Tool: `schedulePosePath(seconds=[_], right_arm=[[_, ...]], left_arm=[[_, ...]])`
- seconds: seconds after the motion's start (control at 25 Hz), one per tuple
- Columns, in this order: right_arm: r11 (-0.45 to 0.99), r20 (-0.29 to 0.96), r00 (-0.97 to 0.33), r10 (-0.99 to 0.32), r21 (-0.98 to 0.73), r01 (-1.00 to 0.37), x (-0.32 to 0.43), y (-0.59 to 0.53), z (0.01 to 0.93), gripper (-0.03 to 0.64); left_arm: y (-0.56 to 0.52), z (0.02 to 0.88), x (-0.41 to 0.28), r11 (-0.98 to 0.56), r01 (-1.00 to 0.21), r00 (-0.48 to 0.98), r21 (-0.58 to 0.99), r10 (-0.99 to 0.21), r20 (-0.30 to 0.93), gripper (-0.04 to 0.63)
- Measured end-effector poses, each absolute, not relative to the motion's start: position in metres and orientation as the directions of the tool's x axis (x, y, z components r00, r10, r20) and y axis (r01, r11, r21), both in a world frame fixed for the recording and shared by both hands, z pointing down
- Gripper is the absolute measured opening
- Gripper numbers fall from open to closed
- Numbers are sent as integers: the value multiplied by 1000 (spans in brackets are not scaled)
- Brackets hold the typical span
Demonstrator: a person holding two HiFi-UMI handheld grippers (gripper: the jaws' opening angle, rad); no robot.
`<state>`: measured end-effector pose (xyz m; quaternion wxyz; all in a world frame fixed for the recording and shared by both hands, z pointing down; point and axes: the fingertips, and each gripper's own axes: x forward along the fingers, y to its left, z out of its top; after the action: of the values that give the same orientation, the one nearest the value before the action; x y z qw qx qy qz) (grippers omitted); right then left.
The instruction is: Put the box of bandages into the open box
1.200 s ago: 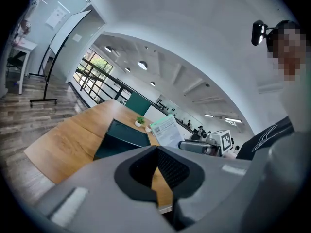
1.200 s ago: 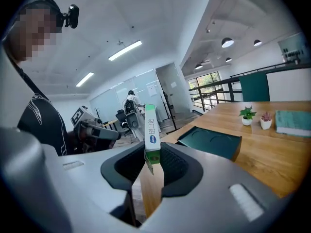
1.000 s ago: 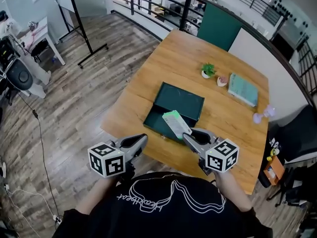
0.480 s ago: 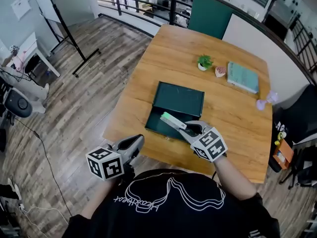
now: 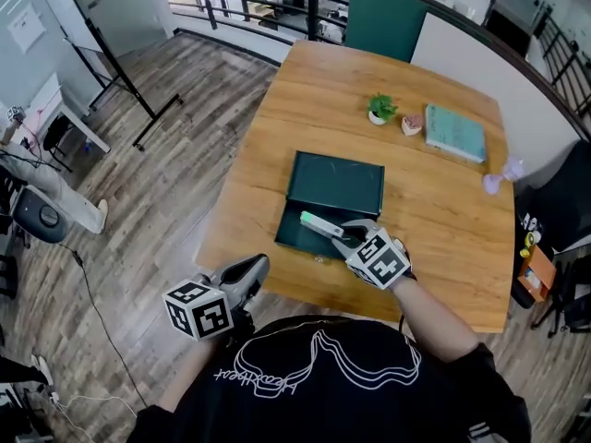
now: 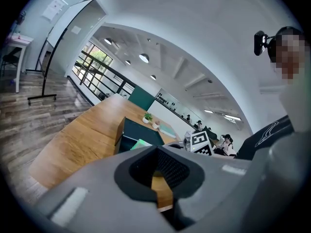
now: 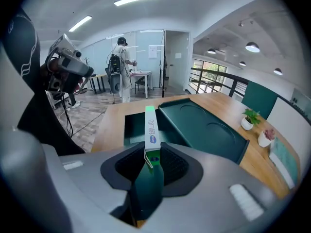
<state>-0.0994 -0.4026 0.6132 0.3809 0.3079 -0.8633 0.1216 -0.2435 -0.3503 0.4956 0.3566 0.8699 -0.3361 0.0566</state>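
A dark green open box (image 5: 337,185) lies on the wooden table (image 5: 443,220), lid flipped back and tray (image 5: 297,238) nearest me. My right gripper (image 5: 340,235) is shut on the narrow white-and-green box of bandages (image 5: 319,224), which it holds edge-up over the tray. In the right gripper view the box of bandages (image 7: 150,127) sticks forward from my right gripper (image 7: 151,161), above the tray (image 7: 133,130), with the lid (image 7: 204,130) to the right. My left gripper (image 5: 245,272) hangs shut and empty off the table's near edge. In the left gripper view, my left gripper (image 6: 158,178) points toward the green box (image 6: 138,132).
A small potted plant (image 5: 379,109), a little pink pot (image 5: 411,125) and a teal book (image 5: 455,134) sit at the far side of the table. A pale purple object (image 5: 499,178) lies near the right edge. A railing runs behind the table.
My right gripper has carried the box of bandages forward and left, from the tray's near rim to over the tray. The left gripper has stayed by the table's near edge.
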Motion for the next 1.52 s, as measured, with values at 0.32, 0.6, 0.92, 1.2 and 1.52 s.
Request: schedulePosePath(seconds=[0.32, 0.6, 0.92, 1.2, 1.52], right_arm=[[786, 794, -464, -392, 27, -617, -101, -405, 639, 123], [779, 830, -429, -356, 9, -627, -95, -402, 650, 126], [708, 760, -526, -382, -125, -695, -88, -398, 631, 219], [670, 556, -690, -463, -290, -683, -76, -373, 563, 228], [773, 247, -885, -394, -432, -465, -66, -322, 463, 88]], left_arm=[[-357, 498, -245, -526, -627, 769, 575, -537, 347, 0], [-358, 497, -229, -540, -618, 777, 572, -531, 339, 0], [-349, 494, -229, -511, -657, 743, 554, -563, 362, 0], [-334, 471, -193, -536, -640, 756, 550, -568, 326, 0], [-315, 452, -152, -555, -623, 767, 551, -572, 291, 0]])
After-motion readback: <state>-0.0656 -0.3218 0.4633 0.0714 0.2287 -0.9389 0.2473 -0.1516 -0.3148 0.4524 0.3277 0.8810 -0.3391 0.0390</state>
